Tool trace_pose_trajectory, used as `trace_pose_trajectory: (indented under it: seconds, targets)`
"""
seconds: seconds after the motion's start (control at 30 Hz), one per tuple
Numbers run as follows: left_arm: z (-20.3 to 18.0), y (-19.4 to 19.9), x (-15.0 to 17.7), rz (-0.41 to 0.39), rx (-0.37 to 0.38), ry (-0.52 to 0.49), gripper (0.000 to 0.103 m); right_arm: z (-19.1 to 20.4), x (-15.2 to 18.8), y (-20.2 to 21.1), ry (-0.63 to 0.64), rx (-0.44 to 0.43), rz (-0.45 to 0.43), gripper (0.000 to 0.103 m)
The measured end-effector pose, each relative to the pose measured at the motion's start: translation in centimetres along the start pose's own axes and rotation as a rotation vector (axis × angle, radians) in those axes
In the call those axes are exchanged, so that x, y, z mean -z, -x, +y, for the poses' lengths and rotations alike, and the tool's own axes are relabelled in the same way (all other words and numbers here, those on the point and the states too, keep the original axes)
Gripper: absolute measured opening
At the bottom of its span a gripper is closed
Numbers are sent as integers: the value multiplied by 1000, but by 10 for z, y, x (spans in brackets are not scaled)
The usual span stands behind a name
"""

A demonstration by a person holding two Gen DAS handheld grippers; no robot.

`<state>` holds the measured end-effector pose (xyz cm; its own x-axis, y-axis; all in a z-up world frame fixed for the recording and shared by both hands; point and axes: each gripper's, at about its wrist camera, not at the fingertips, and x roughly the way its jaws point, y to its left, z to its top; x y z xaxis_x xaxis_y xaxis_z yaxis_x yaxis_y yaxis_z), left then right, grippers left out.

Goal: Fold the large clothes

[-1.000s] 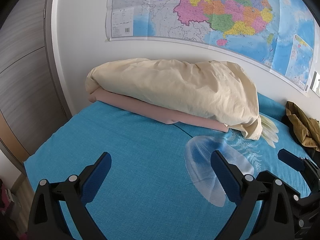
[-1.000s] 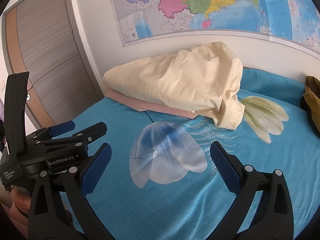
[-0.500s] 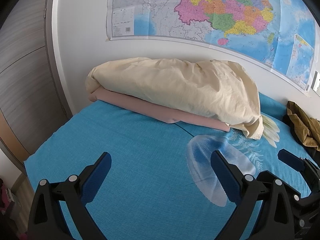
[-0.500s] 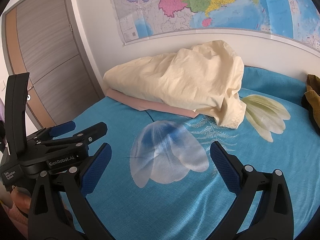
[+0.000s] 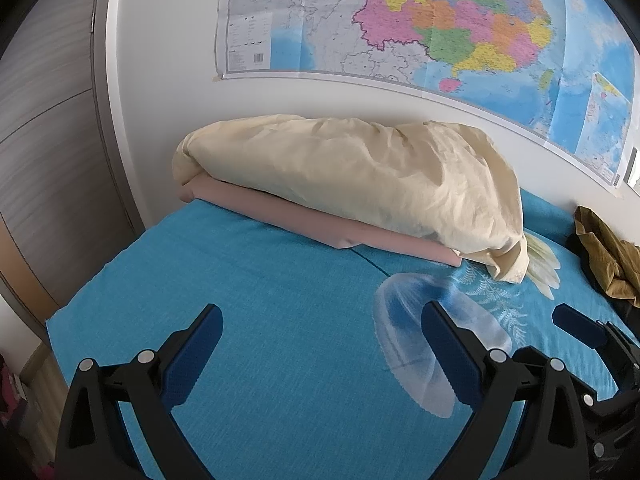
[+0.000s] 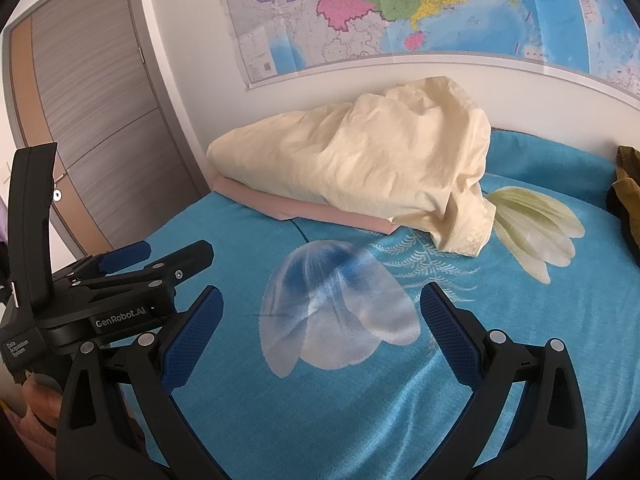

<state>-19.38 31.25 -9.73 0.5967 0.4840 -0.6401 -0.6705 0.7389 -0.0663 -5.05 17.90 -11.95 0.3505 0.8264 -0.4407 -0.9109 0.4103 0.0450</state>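
Against the wall at the far side of the bed lies the cream garment (image 5: pixel 352 184), bunched into a long roll on top of a folded pink cloth (image 5: pixel 304 220). Its long axis runs along the wall, from a rounded end near the wardrobe (image 5: pixel 48 152) to a loose tail that droops onto the blue bedspread (image 5: pixel 248 312) beside a printed white flower (image 6: pixel 532 228). Above it we see a map (image 5: pixel 420 28) pinned to the wall. A mustard-coloured cloth (image 5: pixel 608 256) sits crumpled at the bed's right edge, well apart from the roll. Nearer us, our left tongs (image 5: pixel 322 334) hang over bare bedspread, spread wide and holding nothing. Our right tongs (image 6: pixel 322 314) are likewise spread wide and empty, over a printed blue flower (image 6: pixel 336 312), with the left tool alongside.
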Motion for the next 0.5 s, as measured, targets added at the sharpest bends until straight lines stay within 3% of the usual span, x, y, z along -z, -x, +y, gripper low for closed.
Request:
trace_pose_trajectory:
  seconds: [0.5]
  targets:
    - [-2, -1, 1, -16, -8, -10, 96, -3, 0, -4, -12, -4, 5, 97]
